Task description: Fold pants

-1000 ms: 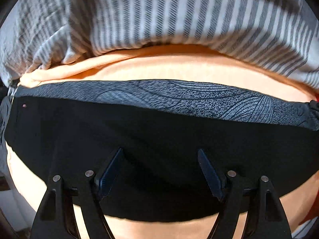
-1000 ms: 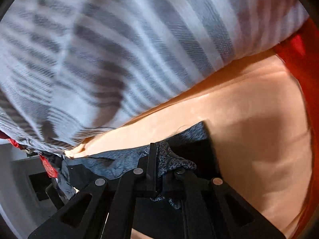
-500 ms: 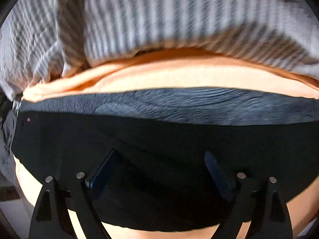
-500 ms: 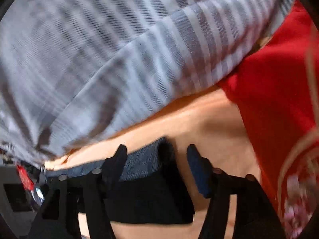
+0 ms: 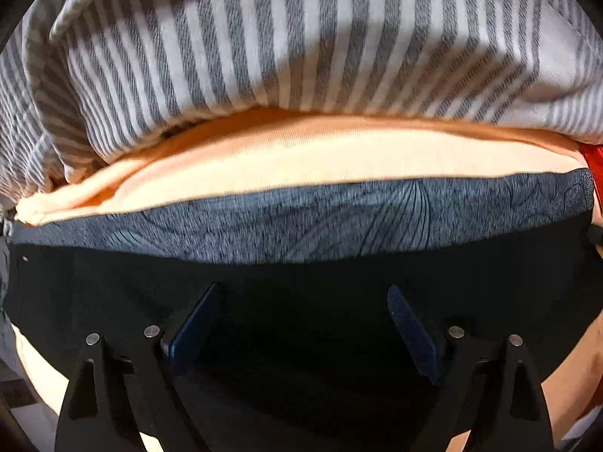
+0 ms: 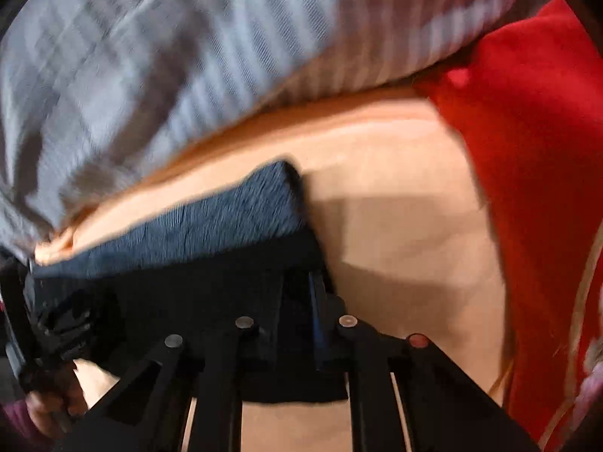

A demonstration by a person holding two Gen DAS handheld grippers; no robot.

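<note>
In the left wrist view, a grey-and-white striped blanket (image 5: 301,49) fills the frame from nine o'clock over twelve to three o'clock. Below it runs a band of peach-orange sheet (image 5: 301,158), which also shows at the lower corners. The folded pants (image 5: 301,282) lie across the sheet from nine to three o'clock: a blue-grey patterned strip along their far edge, plain black cloth nearer the camera. The left gripper (image 5: 301,324) points down at six o'clock over the black part, its fingers spread wide, with nothing pressed between the pads; whether the tips touch the cloth cannot be told. A sliver of red fabric (image 5: 593,158) shows at three o'clock.

In the blurred right wrist view, a person's hand (image 6: 49,406) sits at eight o'clock beside the pants' bunched end. The striped blanket (image 6: 188,56) covers ten to one o'clock, with the sheet (image 6: 395,226) at the centre. The pants (image 6: 211,263) reach from nine o'clock to the middle, their right end near the centre. The right gripper (image 6: 297,293), at six o'clock, has its jaws closing, nearly together, on the black cloth at that end. A red fabric (image 6: 535,150) with pale trim fills two to five o'clock.
</note>
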